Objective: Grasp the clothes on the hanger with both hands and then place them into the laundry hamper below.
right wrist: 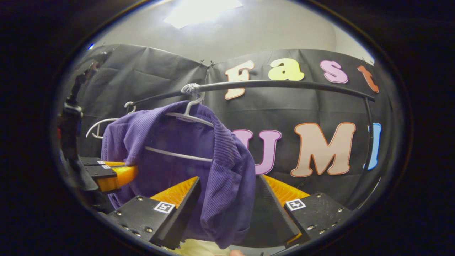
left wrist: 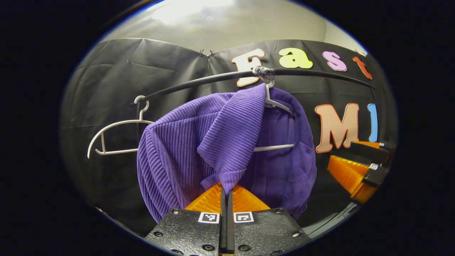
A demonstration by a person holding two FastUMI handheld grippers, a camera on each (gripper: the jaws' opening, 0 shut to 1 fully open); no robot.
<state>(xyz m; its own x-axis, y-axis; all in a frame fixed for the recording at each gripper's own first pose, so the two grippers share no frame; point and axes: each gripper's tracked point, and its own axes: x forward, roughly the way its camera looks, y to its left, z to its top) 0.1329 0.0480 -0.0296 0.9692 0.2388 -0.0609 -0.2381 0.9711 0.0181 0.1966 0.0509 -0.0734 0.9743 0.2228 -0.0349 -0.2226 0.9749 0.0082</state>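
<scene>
Two tools: my left tool (left wrist: 226,190) is clamped on a fold of the purple sweater (left wrist: 185,149) at six o'clock; my right tool (right wrist: 227,199) stands apart around its hem.

setting: recording booth, not a lived-in room. walls = black cloth (right wrist: 149,78) hung in creased panels, pinned at the seam, plain pale wall/ceiling above w/ bright light patch (right wrist: 202,12). black clothes rail (left wrist: 199,81) across the front, white plastic hangers (left wrist: 113,137) on it, one carrying a purple ribbed garment (left wrist: 185,142).
</scene>
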